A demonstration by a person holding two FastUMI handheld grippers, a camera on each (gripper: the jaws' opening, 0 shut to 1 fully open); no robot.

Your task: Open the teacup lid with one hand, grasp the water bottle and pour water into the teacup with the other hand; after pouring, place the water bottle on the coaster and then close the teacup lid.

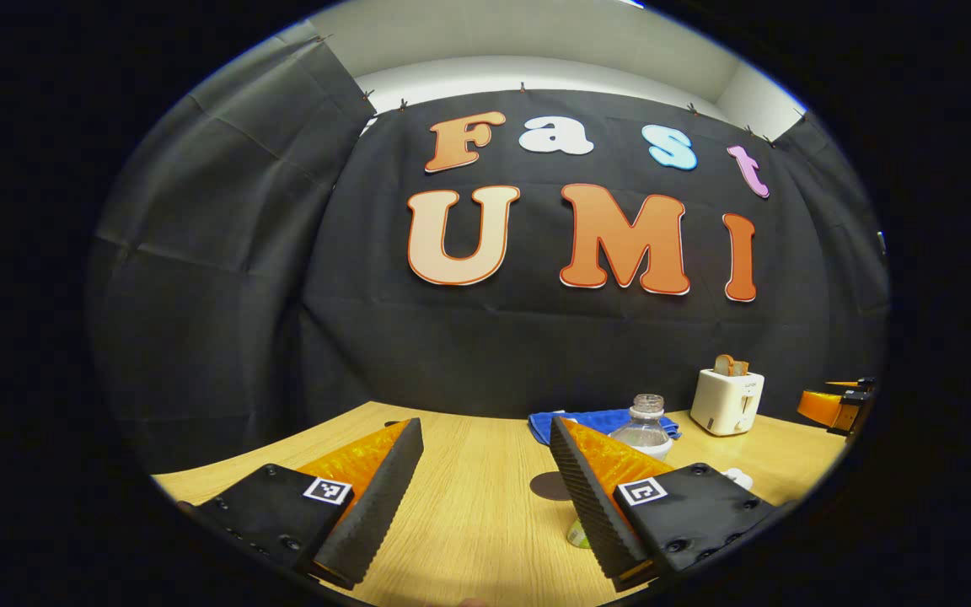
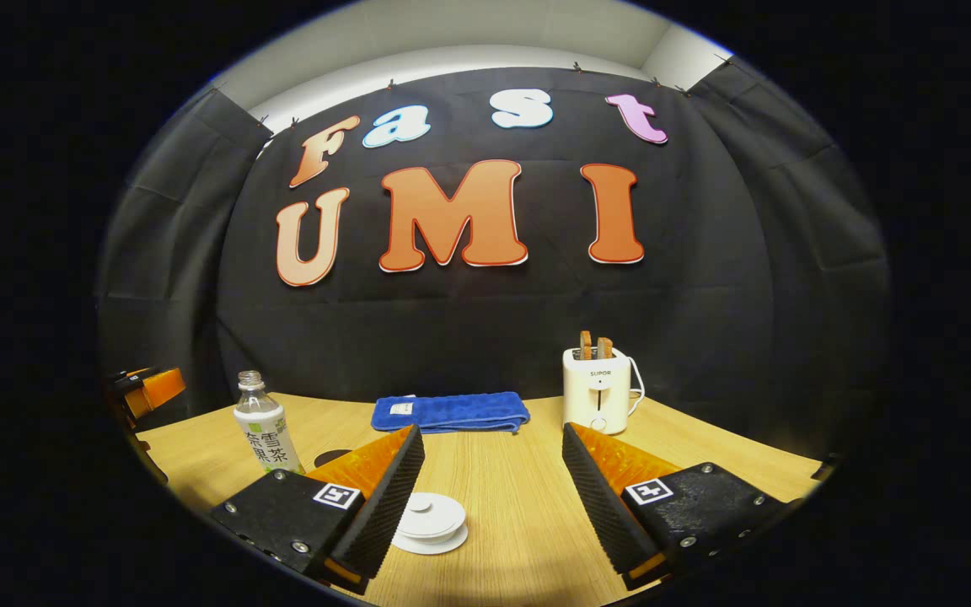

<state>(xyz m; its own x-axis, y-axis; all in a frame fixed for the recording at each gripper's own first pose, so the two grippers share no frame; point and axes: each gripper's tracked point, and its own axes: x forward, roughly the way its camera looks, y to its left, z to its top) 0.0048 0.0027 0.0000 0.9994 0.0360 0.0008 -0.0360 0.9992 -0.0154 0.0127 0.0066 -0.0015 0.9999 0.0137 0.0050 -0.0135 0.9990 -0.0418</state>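
A clear water bottle [image 2: 265,430] with no cap stands upright on the wooden table [image 2: 502,506], left of my right gripper [image 2: 491,432]. A dark round coaster [image 2: 334,458] lies just behind it, partly hidden by my left finger. The white teacup [image 2: 428,521] with its lid on sits low between my right gripper's open fingers, close to the left one. In the left gripper view, the bottle [image 1: 644,426] rises behind the right finger and the coaster [image 1: 549,485] lies beside it. My left gripper [image 1: 484,426] is open and holds nothing.
A folded blue towel [image 2: 450,413] lies at the back of the table, with a white toaster [image 2: 599,388] holding bread to its right. The toaster [image 1: 727,400] and towel [image 1: 587,420] stand behind the bottle in the left gripper view. The black cloth wall closes the far side.
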